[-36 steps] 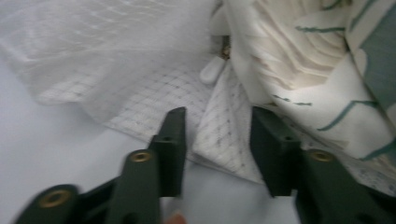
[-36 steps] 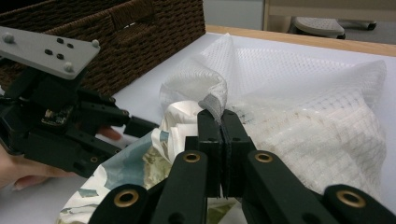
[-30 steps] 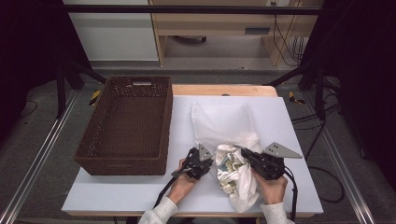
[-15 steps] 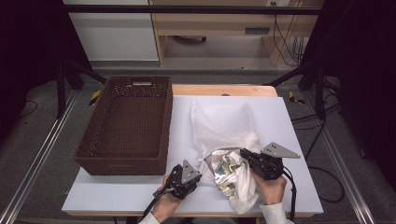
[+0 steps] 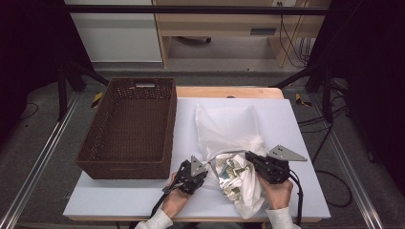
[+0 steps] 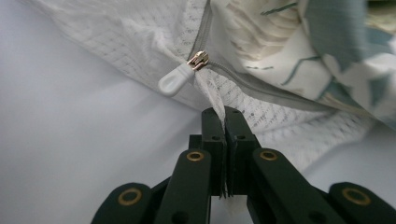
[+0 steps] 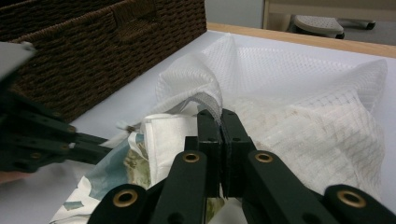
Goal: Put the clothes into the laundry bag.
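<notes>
A white mesh laundry bag (image 5: 229,126) lies on the white table, with patterned cloth (image 5: 231,174) spilling from its open mouth at the near end. My left gripper (image 5: 206,172) is at the mouth's left side. Its jaws have just been closing, and they are shut on the mesh edge (image 6: 223,112) just below the white zipper pull (image 6: 175,80). My right gripper (image 5: 248,156) holds the mouth's right side, shut on the bag's zipper rim (image 7: 221,113). The cloth (image 7: 163,135) bulges out between the two grippers.
A dark brown wicker basket (image 5: 169,129) stands to the left of the bag, close to my left hand. The white table top (image 5: 296,124) ends in a wooden edge at the back. Cables trail from both grippers over the table's front edge.
My left gripper drew back from the bag's mouth toward the front left, then came in again a little and closed on the mesh edge. The right gripper has kept still.
</notes>
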### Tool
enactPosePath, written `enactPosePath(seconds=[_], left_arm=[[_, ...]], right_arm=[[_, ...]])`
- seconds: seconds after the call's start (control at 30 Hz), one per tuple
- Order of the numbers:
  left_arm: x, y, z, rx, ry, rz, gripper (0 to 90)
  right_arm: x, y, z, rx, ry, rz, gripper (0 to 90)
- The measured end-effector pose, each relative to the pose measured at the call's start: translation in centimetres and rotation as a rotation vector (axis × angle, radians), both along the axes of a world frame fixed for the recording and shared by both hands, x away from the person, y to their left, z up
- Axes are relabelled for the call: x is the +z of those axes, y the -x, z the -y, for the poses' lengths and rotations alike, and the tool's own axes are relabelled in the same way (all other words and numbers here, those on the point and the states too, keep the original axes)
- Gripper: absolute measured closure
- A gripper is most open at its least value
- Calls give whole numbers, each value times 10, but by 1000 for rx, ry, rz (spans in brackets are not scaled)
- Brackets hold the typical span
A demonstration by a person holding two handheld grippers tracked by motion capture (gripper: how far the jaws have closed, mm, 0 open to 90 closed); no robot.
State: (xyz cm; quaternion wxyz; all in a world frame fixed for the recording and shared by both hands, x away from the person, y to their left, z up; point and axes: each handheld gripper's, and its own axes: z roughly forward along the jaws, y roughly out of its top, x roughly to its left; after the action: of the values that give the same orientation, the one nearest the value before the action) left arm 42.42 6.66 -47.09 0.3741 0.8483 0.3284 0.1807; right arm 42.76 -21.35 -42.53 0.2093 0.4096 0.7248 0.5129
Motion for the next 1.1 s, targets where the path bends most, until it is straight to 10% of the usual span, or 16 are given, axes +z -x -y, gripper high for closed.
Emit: enactPosePath(seconds=[0.37,0.5,0.67,1.0,1.1], left_arm=[[-4,29,-14,-37,-16,43,858],[17,31,-9,-40,80,82,529],[37,33,14,-77,120,101,355],[3,6,70,-164,53,-47,239],[3,5,71,-156,62,-42,382]], right_arm=[[-1,0,-7,11,17,-16,888],[0,0,-5,11,3,-14,888],[1,0,-6,12,8,-10,888],[-2,-1,-8,18,7,-14,888],[-2,-1,-9,23,10,-16,888]])
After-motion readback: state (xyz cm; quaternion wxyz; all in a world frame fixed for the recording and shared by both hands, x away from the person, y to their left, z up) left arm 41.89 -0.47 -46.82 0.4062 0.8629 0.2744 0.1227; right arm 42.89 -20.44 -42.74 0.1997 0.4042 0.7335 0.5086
